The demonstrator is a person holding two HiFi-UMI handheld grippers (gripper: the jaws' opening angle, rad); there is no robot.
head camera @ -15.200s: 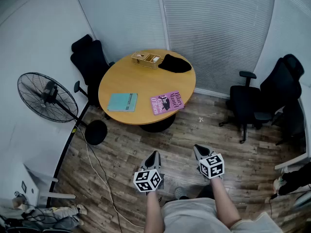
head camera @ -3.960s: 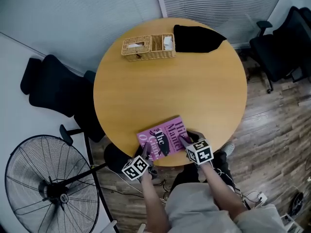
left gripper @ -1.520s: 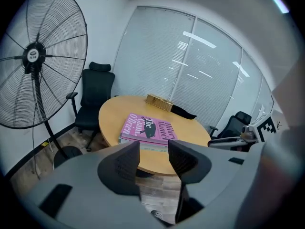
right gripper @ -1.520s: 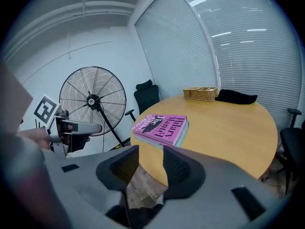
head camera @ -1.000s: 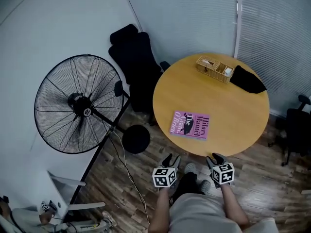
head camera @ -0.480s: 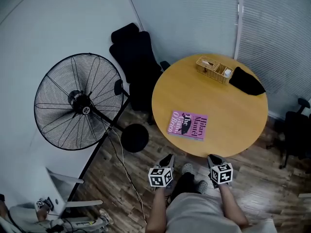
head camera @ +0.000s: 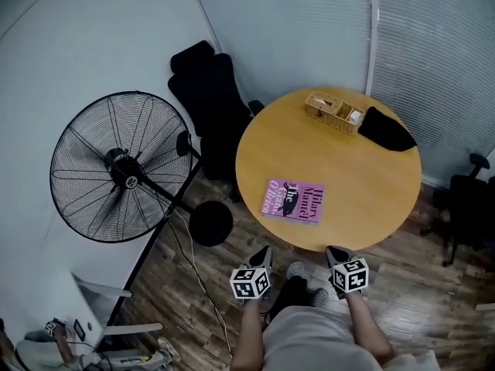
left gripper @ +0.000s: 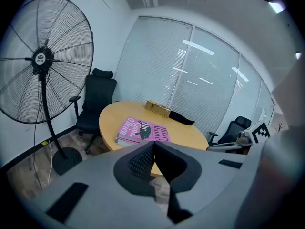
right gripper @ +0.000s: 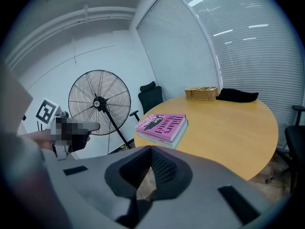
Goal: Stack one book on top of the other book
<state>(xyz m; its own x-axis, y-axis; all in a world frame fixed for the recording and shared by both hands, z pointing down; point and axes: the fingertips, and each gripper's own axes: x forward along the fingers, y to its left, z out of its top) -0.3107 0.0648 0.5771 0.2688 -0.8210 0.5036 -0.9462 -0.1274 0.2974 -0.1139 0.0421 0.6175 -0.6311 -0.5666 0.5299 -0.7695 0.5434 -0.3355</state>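
On the table (right gripper: pixel 238 123), teal book (right gripper: pixel 177 138) under pink book (right gripper: pixel 163 124), unseen overhead; left tool (left gripper: pixel 153 144), right tool (right gripper: pixel 151 149) closed.

Open floor (head camera: pixel 418 284) separates the left gripper (head camera: pixel 264 251) and right gripper (head camera: pixel 333 252) from the round table (head camera: pixel 363 184) ahead, its near edge occupied by stacked books (head camera: pixel 293 201), while a standing fan (head camera: pixel 116 167) and office chair (head camera: pixel 209 91) crowd the left.

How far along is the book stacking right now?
Done: the pink book lies flat on the teal book near the round table edge. In hand: nothing; the left gripper and right gripper are shut, empty and off the table. Left: nothing that I can see.
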